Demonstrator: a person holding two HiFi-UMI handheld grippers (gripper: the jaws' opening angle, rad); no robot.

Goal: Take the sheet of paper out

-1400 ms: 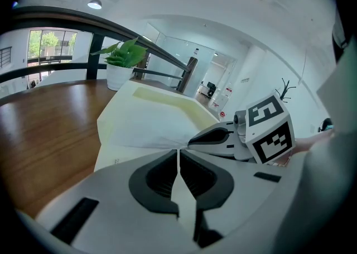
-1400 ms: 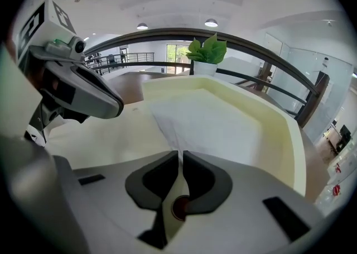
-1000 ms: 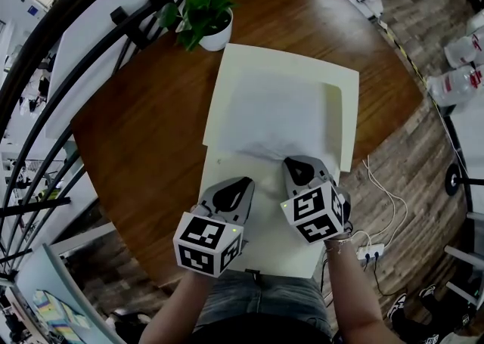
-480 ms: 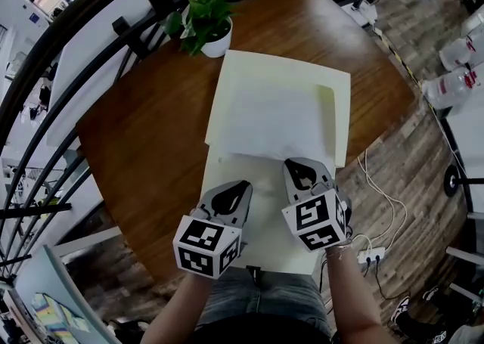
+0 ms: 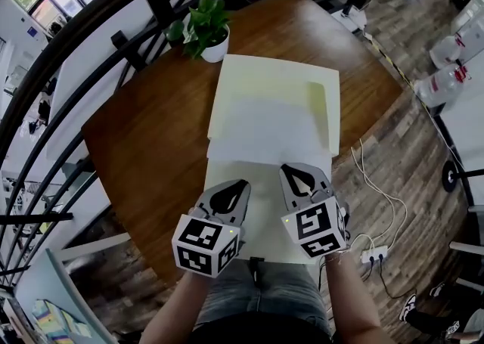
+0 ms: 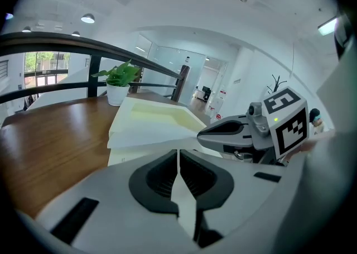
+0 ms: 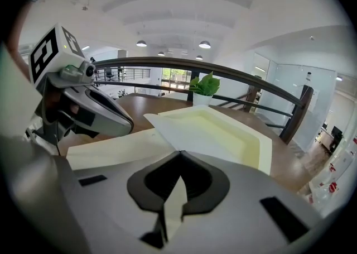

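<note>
A pale yellow folder [image 5: 321, 93] lies open on the round wooden table [image 5: 144, 138]. A white sheet of paper [image 5: 265, 131] rests on it, its near edge lifted. My right gripper [image 5: 292, 168] is shut on that near edge; the sheet [image 7: 189, 130] runs straight into the right gripper [image 7: 179, 155]. My left gripper [image 5: 242, 183] sits just left of it over the folder's near flap [image 5: 261, 218]. The left gripper [image 6: 178, 151] is shut on a thin pale edge, apparently that flap. The sheet [image 6: 150, 135] hangs just above it.
A potted plant [image 5: 206, 26] in a white pot stands at the table's far edge, beyond the folder. A dark railing [image 5: 91, 13] curves behind the table. Cables and a power strip [image 5: 374, 253] lie on the floor to the right. The table's near edge is at my waist.
The wrinkle in the sheet by the right gripper has smoothed out and the sheet lies flatter. Both grippers keep their grip and have barely shifted.
</note>
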